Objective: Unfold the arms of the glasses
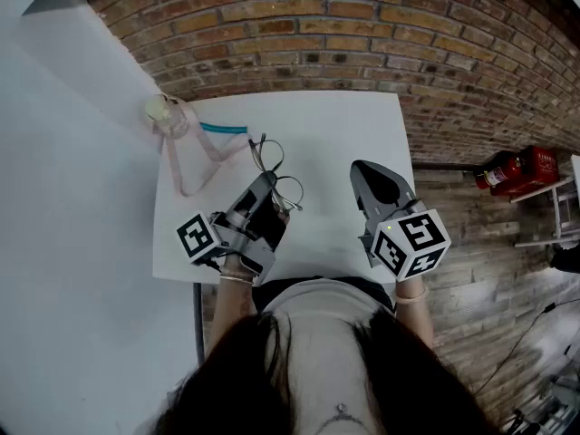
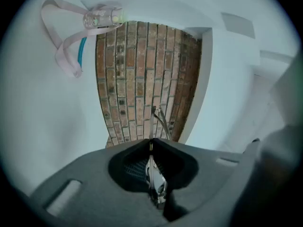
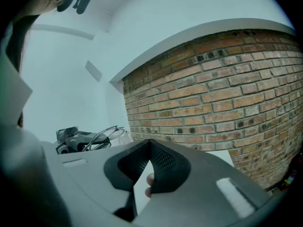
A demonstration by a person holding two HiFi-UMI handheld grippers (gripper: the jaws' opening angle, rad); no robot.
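Thin wire-rimmed glasses [image 1: 275, 163] are held just above the white table [image 1: 335, 125], left of its middle. My left gripper [image 1: 269, 183] is shut on their frame; in the left gripper view the metal wire [image 2: 152, 162] is pinched between the closed jaws and two thin arms [image 2: 160, 119] stick out beyond the tips [image 2: 150, 141]. My right gripper [image 1: 361, 169] hovers to the right, a short way from the glasses, jaws shut on nothing. The right gripper view shows its closed tips [image 3: 150, 143] and, far left, the glasses [image 3: 108, 135] in the other gripper [image 3: 71, 141].
A small clear bottle [image 1: 167, 113] on a pink strap [image 1: 186, 166] lies at the table's far left corner, with a teal stick [image 1: 224, 129] beside it. A brick surface [image 1: 362, 34] runs beyond the table. A red fire extinguisher [image 1: 518, 168] lies at the right.
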